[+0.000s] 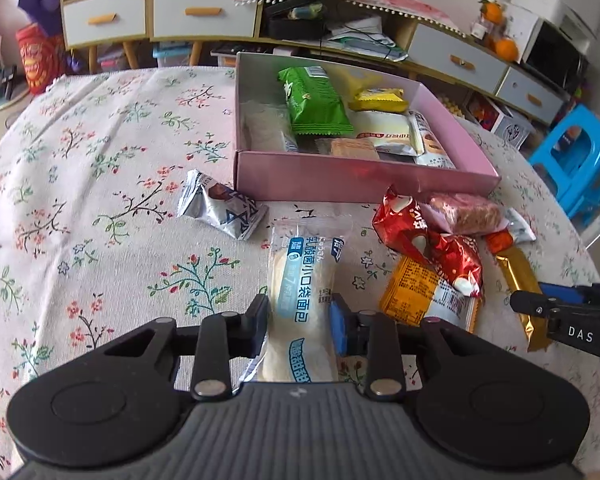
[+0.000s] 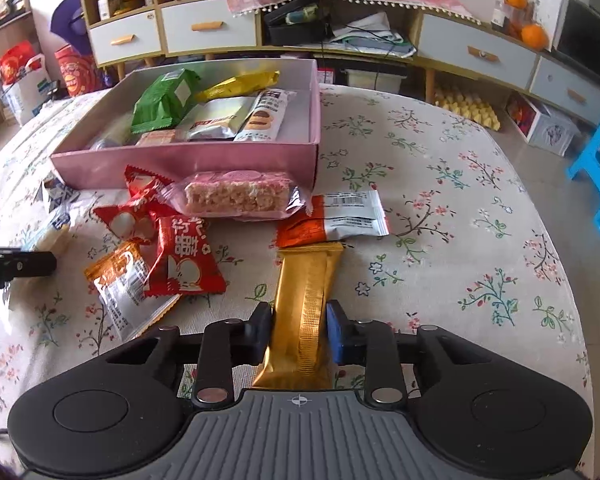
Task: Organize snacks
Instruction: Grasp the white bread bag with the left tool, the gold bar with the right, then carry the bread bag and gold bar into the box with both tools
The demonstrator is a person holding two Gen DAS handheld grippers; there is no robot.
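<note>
Already we have a snack in each gripper: the left gripper (image 1: 298, 326) is clamped across a white bread packet (image 1: 304, 280), the right gripper (image 2: 299, 330) across a gold bar (image 2: 306, 300). Both packets run lengthwise away from the jaws, toward the pink box (image 1: 364, 178) just beyond. Between them we count roughly six loose packets on the floral tablecloth (image 1: 100, 200); about six more lie inside the box.
</note>
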